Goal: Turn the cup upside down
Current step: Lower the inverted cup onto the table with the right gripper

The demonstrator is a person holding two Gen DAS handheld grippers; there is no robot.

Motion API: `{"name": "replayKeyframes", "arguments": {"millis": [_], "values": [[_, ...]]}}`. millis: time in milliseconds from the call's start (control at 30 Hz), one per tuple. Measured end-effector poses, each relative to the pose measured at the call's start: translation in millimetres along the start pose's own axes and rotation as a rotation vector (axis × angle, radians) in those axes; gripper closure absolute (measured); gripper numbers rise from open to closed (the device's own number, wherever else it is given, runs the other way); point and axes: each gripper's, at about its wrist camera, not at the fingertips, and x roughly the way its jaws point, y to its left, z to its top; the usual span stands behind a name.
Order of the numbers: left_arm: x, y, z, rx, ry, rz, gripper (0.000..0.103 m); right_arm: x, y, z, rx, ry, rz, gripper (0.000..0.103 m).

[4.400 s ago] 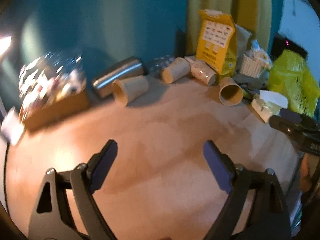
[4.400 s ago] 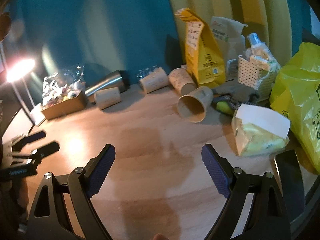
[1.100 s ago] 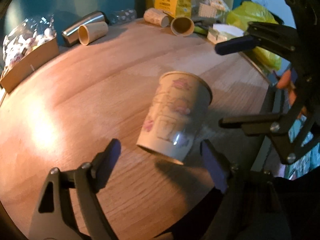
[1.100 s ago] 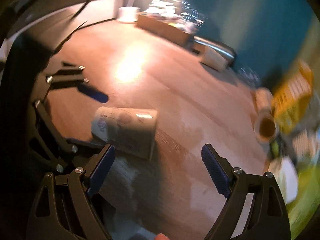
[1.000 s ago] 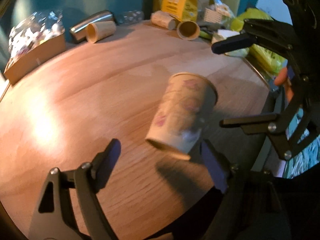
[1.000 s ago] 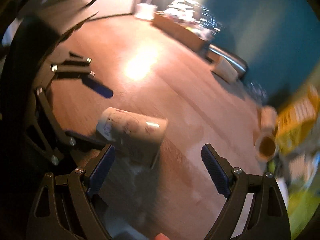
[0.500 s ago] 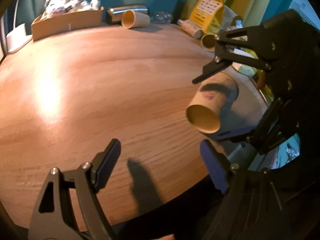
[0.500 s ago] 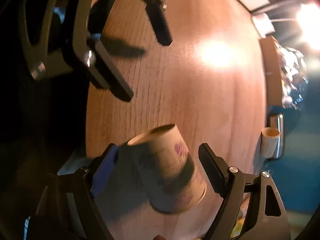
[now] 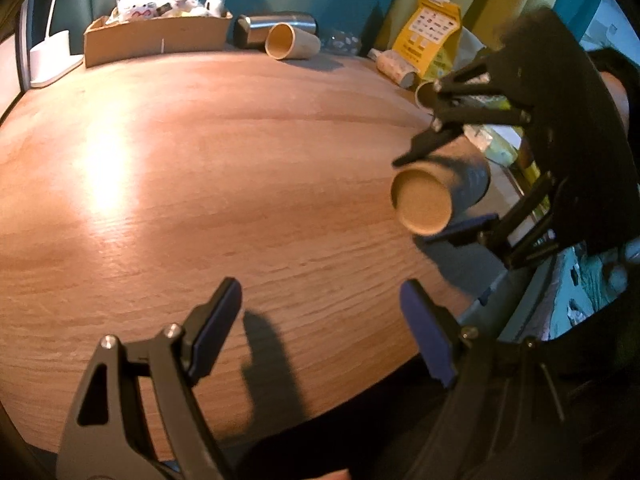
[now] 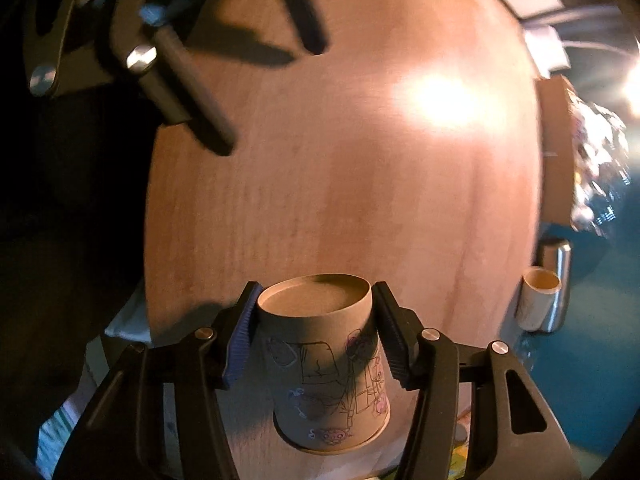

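Note:
My right gripper [image 10: 314,334] is shut on a paper cup [image 10: 328,364] with drawn figures, its blue pads pressing both sides near the base. In the left wrist view the same cup [image 9: 436,192] is held on its side above the round wooden table [image 9: 200,180] near its right edge, base end facing me, clamped by the right gripper [image 9: 444,190]. My left gripper [image 9: 320,328] is open and empty over the table's near edge; it also shows in the right wrist view [image 10: 240,92].
At the table's far side lie a cardboard box [image 9: 156,38] of wrapped items, a steel tumbler [image 9: 276,26], several paper cups on their sides [image 9: 290,42], a yellow bag [image 9: 434,28] and a white lamp base [image 9: 50,60].
The right gripper has closed on the cup, lifted it off the table and turned it. The left gripper has drawn back to the left, empty.

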Motion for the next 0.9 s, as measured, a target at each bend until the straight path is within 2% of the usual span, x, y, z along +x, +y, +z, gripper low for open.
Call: {"name": "replayKeyframes", "arguments": {"millis": [100, 167, 333, 400, 600, 733, 900], "values": [[-1.4, 0.1, 1.6, -0.001, -0.011, 0.017, 0.02, -10.1, -19.6, -8.9, 0.162, -0.083, -0.043, 0.044], [-1.2, -1.8, 4.2, -0.002, -0.024, 0.036, 0.02, -19.9, -35.4, -19.4, 0.328, -0.168, -0.067, 0.044], [3.7, -9.4, 13.0, -0.002, -0.036, 0.042, 0.02, -32.0, -47.2, -55.9, 0.72, -0.371, -0.132, 0.044], [6.2, -13.9, 17.8, -0.008, -0.036, 0.037, 0.02, -33.1, -43.1, -72.6, 0.865, -0.447, -0.15, 0.044], [14.0, -32.4, 29.5, 0.008, -0.056, 0.051, 0.02, -34.1, -16.1, -116.2, 1.231, -0.632, -0.293, 0.044], [20.2, -45.3, 34.3, 0.02, -0.063, 0.063, 0.02, -30.9, -0.8, -130.6, 1.381, -0.718, -0.37, 0.044], [25.5, -58.4, 38.1, 0.027, -0.089, 0.08, 0.02, -26.6, 23.9, -147.3, 1.514, -0.77, -0.44, 0.044]]}}
